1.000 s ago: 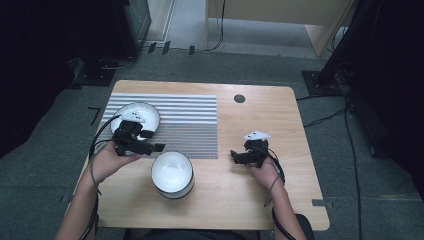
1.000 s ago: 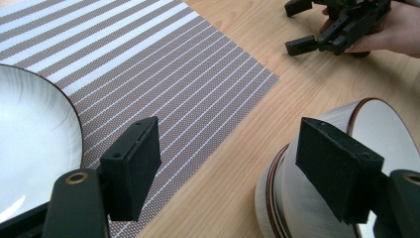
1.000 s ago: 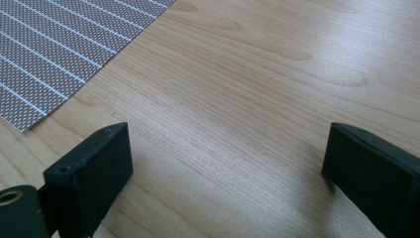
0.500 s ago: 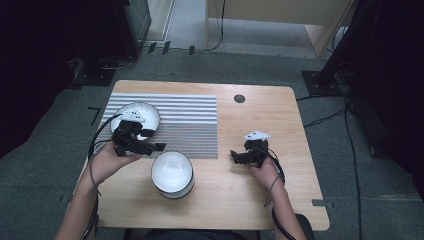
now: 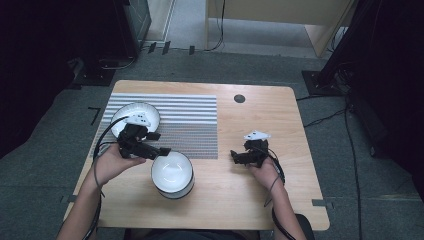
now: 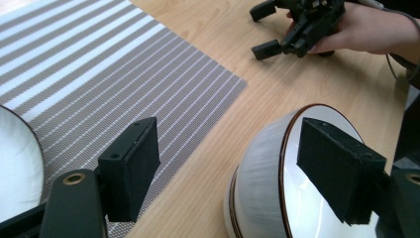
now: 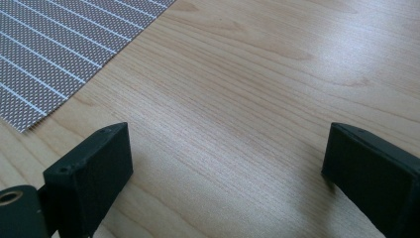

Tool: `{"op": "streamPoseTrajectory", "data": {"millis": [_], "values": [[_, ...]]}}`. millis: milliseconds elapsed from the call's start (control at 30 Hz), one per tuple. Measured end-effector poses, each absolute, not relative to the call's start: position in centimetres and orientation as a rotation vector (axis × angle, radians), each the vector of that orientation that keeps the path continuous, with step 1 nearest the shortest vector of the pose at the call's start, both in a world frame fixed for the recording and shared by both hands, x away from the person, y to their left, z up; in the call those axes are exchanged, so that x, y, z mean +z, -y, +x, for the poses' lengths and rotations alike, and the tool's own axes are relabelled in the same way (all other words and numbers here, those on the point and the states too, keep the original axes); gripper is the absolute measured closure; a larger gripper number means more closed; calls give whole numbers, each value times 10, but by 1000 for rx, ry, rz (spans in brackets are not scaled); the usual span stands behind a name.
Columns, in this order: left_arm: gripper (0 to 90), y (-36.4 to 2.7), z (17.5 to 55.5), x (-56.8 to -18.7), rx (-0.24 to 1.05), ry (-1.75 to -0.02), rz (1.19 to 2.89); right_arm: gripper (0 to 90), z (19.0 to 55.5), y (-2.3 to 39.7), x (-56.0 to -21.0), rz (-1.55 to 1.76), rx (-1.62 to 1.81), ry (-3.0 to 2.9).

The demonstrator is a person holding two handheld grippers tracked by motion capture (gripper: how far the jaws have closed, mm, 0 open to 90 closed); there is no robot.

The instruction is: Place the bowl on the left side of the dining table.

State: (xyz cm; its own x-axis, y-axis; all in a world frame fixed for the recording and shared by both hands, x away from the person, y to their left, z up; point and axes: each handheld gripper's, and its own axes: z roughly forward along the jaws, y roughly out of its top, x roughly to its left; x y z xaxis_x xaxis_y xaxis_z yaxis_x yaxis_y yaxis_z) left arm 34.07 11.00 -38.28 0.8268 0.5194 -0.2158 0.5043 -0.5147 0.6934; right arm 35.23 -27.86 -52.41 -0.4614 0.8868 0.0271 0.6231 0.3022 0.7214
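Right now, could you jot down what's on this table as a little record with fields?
Surface: wooden table with a striped placemat on its left half
On the mat: a white plate
Off the mat: a white bowl with a dark rim, on bare wood at the mat's near edge
Left gripper: jaws open, straddling the bowl's rim, one jaw outside it, the other over the inside
Right gripper: jaws open over bare wood, nothing between them
Far edge: a small dark round hole in the tabletop
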Motion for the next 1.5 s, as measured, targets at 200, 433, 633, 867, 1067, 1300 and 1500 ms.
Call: {"op": "streamPoseTrajectory", "data": {"millis": [200, 433, 633, 867, 1067, 1300, 1500], "values": [[252, -109, 341, -386, 23, -741, 2208, 46, 352, 279, -524, 1352, 958, -2199], [291, -107, 340, -389, 25, -730, 2212, 46, 352, 279, -524, 1352, 958, -2199], [298, -105, 339, -392, 22, -715, 2211, 46, 352, 279, -524, 1352, 958, -2199], [294, -104, 339, -394, -7, -720, 2201, 46, 352, 279, -524, 1352, 959, -2199], [299, -101, 338, -398, -18, -700, 2205, 46, 352, 279, -524, 1351, 959, -2199], [295, -99, 337, -401, -62, -679, 2185, 46, 352, 279, -524, 1351, 959, -2199], [312, -98, 336, -402, -57, -655, 2201, 46, 352, 279, -524, 1351, 959, -2199]]}}
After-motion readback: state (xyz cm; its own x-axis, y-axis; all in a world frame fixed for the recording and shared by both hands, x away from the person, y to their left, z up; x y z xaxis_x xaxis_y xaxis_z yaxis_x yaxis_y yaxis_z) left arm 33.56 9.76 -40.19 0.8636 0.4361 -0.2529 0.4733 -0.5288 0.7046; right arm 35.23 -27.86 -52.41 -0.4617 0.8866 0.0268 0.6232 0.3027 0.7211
